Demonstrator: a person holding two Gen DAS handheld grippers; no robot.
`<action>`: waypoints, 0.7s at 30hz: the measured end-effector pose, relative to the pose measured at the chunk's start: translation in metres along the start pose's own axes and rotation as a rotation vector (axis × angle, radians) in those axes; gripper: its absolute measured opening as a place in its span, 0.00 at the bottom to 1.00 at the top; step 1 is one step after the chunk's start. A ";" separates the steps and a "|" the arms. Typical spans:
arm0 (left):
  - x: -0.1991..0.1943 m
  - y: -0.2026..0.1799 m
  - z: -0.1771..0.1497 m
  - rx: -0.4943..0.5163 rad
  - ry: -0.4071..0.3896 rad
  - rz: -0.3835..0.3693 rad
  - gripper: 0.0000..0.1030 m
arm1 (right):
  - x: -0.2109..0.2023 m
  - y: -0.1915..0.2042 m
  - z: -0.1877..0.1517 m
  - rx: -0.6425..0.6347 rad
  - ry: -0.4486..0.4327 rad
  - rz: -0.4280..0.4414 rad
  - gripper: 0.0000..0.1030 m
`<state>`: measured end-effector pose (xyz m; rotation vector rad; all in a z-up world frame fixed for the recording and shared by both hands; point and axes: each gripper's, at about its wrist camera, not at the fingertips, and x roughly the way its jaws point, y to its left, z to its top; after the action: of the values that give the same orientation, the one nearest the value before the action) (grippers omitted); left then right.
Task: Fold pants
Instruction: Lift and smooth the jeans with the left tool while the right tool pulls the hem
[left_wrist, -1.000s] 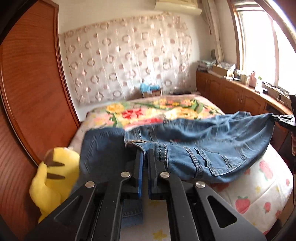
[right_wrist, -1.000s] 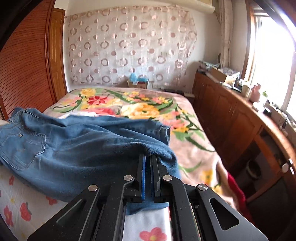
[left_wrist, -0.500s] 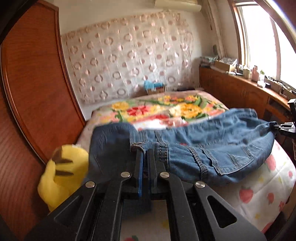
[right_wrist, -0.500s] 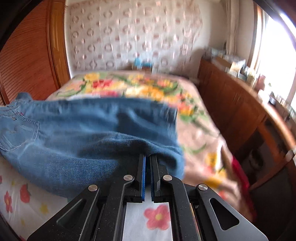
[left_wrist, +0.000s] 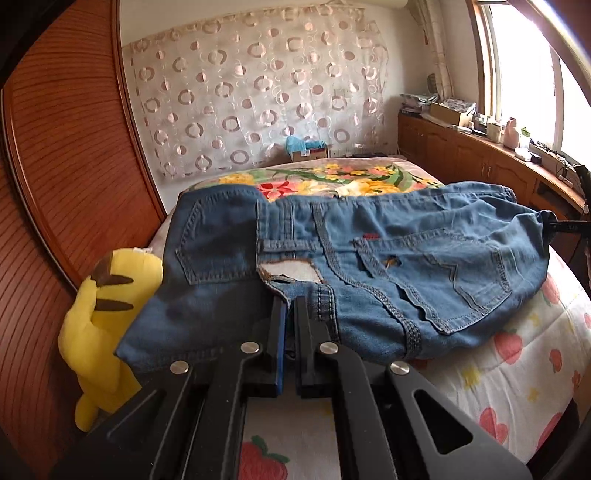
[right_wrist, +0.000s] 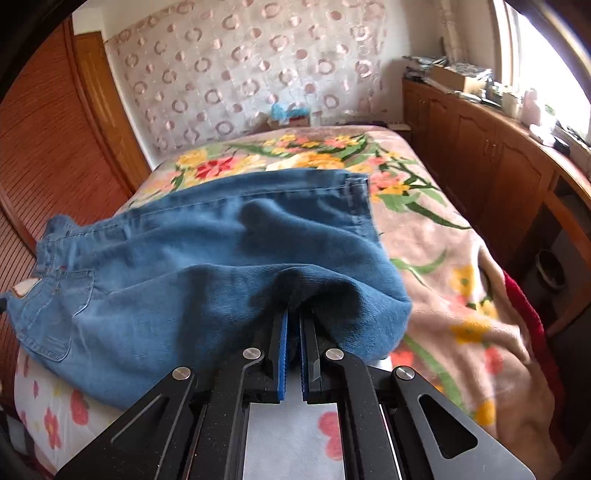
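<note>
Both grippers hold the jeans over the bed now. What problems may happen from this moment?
1. The right gripper pinches only a small bunch of the jeans; its jaws have just been opening a little, so the denim may slip out early.
2. The jeans' left edge hangs over the yellow plush toy, so the fold may land on it and lie uneven.
3. The left gripper grips only the waistband edge, which could pull free.

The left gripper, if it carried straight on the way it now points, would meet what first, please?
The jeans: the left gripper is already shut on their waistband, with only more denim on the bed ahead.
</note>
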<state>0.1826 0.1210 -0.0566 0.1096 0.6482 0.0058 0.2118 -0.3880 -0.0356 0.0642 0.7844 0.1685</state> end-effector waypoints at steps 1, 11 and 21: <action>0.001 0.000 -0.004 -0.006 0.003 -0.005 0.04 | -0.001 0.001 -0.003 -0.008 0.008 -0.005 0.16; 0.020 -0.003 -0.030 -0.021 0.040 -0.021 0.04 | -0.004 -0.050 -0.013 0.170 -0.001 -0.005 0.43; 0.020 -0.002 -0.032 -0.009 0.044 -0.029 0.04 | 0.013 -0.036 0.047 0.109 -0.073 0.073 0.03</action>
<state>0.1789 0.1229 -0.0941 0.0914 0.6933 -0.0172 0.2591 -0.4211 -0.0159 0.2017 0.7184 0.1915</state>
